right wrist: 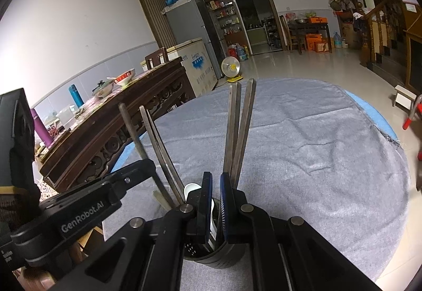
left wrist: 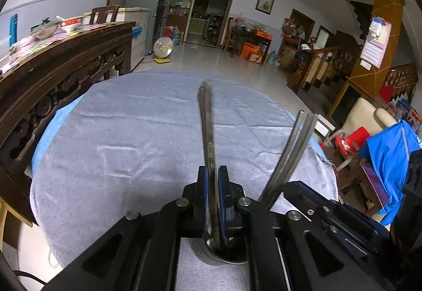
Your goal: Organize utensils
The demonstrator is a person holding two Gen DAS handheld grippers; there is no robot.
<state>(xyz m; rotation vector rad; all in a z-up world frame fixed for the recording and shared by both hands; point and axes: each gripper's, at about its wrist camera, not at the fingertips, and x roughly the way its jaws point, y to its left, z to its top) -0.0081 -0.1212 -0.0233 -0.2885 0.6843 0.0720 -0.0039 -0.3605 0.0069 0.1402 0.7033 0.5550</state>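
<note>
My left claw [left wrist: 213,182] was clenched on a pair of dark chopsticks [left wrist: 206,117] above the holder [left wrist: 224,259]. My right claw [right wrist: 216,185] gripped the holder's rim [right wrist: 213,214] on the grey tabletop [right wrist: 316,146].

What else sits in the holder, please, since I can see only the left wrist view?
Observer: What looks like a white spoon stands in the holder, next to your left pair.
Operator: Thank you. What does the holder's outer wall look like?
Observer: It is black, with small holes low on its side.
Operator: Is the right hand-held gripper gripping its pair?
Observer: Yes. The right hand-held gripper is shut, and the right pair rises from between its fingers.
</note>
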